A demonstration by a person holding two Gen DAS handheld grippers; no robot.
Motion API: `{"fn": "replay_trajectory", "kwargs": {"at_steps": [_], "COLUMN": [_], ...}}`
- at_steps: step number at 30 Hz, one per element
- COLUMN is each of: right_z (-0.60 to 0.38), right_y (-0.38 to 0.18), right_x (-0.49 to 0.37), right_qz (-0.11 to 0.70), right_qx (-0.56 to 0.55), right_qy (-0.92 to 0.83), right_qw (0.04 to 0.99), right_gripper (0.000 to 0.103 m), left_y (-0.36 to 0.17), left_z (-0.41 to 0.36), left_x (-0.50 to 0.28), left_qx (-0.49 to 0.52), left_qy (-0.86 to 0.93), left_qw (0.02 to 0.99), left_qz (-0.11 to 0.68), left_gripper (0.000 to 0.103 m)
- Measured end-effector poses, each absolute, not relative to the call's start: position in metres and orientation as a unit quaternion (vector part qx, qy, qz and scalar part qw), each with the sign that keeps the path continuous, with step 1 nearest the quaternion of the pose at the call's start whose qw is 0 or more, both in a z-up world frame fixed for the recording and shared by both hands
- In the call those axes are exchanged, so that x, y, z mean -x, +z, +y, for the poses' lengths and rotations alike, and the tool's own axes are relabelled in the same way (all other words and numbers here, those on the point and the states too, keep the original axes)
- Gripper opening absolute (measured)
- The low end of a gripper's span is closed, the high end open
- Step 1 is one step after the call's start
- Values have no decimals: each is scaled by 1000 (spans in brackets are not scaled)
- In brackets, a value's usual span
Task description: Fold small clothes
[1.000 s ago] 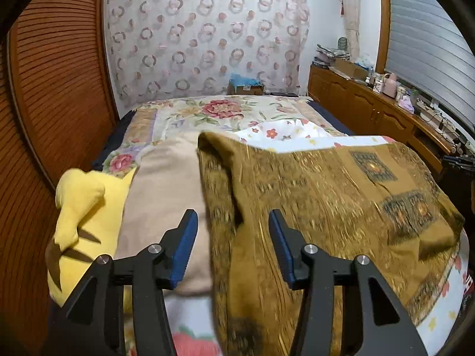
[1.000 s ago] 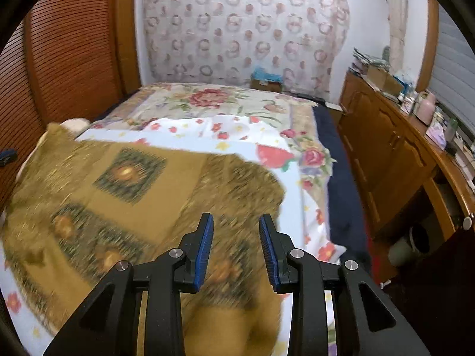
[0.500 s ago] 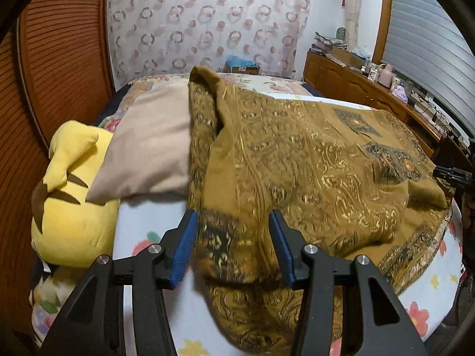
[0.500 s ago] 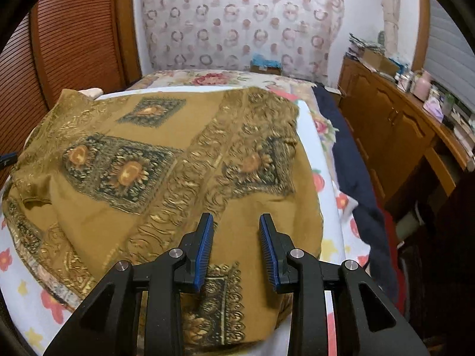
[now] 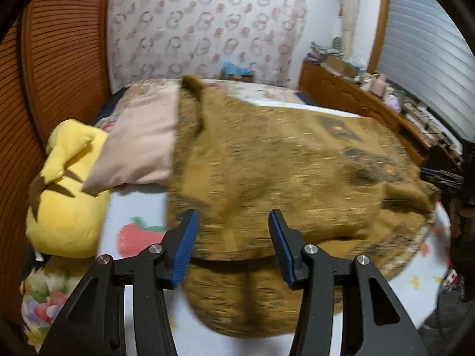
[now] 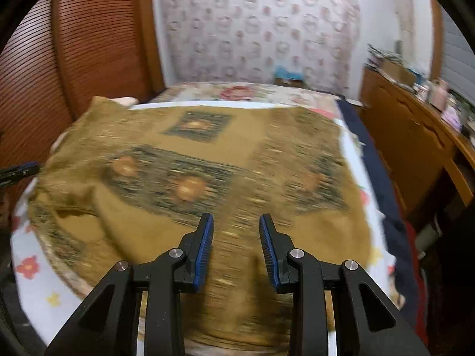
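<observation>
A golden-brown patterned garment lies spread across the bed, blurred by motion. In the right wrist view its dark squares with orange flowers face up. My left gripper hovers over the garment's near left hem, jaws apart, and the cloth runs beneath the gap without the pads pressing on it. Over the near right part, my right gripper stands open with a narrower gap, cloth below it. The right gripper's tip shows at the far right of the left wrist view.
A yellow plush toy and a beige pillow lie left of the garment on the flowered white sheet. A slatted wooden wall bounds the left side. A wooden cabinet with clutter runs along the right, past a navy blanket.
The garment, lifted and billowing a second ago, has come down and spread flat over the bed. Both grippers have sunk and shifted over its near edge. Their openings look unchanged.
</observation>
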State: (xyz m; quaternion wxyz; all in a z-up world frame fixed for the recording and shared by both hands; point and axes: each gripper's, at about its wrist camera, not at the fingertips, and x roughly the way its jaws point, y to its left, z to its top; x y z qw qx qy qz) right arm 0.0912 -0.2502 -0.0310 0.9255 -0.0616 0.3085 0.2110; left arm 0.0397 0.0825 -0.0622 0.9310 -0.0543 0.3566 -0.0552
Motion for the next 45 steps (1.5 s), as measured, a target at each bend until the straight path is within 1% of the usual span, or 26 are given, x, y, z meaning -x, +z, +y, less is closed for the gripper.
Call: {"fn": "replay_trajectory", "kwargs": {"at_steps": [2, 4, 5, 7, 8, 12, 18, 20, 21, 22, 25, 26, 27, 28, 31, 37, 40, 41, 43, 44, 45], "right_z": [-236, -226, -224, -225, -227, -236, -242, -243, -244, -245, -248, -248, -248, -248, -249, -261, -265, -267, -267, -266, -265], "right_y": [-31, -32, -34, -37, -38, -41, -43, -42, -43, -44, -44, -44, -44, -44, -44, -41, -38, -38, -38, -38, -39], "right_x": [-85, -80, -79, -78, -78, -80, -86, -88, -88, -89, -89, -89, -88, -89, -89, -89, -88, -88, -88, -88, -88], "right_qz": [307, 307, 308, 313, 316, 325, 331, 329, 329, 330, 331, 331, 331, 331, 332, 329, 328, 328, 330, 331, 331], "right_qx": [69, 80, 82, 82, 82, 82, 85, 83, 80, 78, 74, 73, 73, 73, 72, 66, 57, 56, 56, 58, 59], "right_qy": [229, 240, 241, 242, 241, 232, 213, 208, 208, 207, 206, 206, 206, 207, 206, 197, 197, 196, 192, 191, 189], "right_qw": [921, 917, 917, 914, 914, 913, 916, 917, 917, 918, 918, 918, 918, 918, 918, 921, 922, 922, 922, 922, 923], "right_gripper": [33, 33, 33, 33, 33, 33, 33, 33, 33, 33, 33, 33, 33, 33, 33, 33, 33, 33, 33, 33, 33], "left_y": [-57, -53, -53, -55, -56, -69, -85, -89, -88, -87, -88, -88, -89, -89, -84, -38, -29, -28, -30, -30, -33], "left_z": [63, 45, 35, 15, 5, -33, -57, -60, -60, -61, -67, -69, -71, -70, -65, -41, -40, -40, -37, -36, -33], "left_x": [-37, -38, -40, -47, -50, -60, -76, -78, -79, -79, -79, -78, -76, -77, -74, -42, -33, -33, -35, -36, -40], "left_qx": [51, 52, 51, 45, 40, 11, -29, -36, -38, -42, -75, -86, -103, -108, -103, -50, -58, -60, -59, -58, -53], "left_qy": [-84, -125, -144, -176, -190, -234, -234, -237, -240, -242, -225, -224, -216, -219, -216, -250, -251, -246, -238, -231, -224], "left_qw": [932, 928, 925, 917, 913, 892, 873, 867, 867, 866, 873, 875, 877, 876, 880, 891, 892, 892, 896, 898, 901], "left_qz": [349, 347, 348, 355, 360, 386, 428, 437, 435, 437, 426, 421, 417, 416, 410, 374, 371, 374, 371, 369, 367], "left_gripper": [48, 41, 39, 28, 26, 26, 26, 30, 34, 36, 36, 33, 22, 4, 3, 3, 5, 9, 33, 40, 42]}}
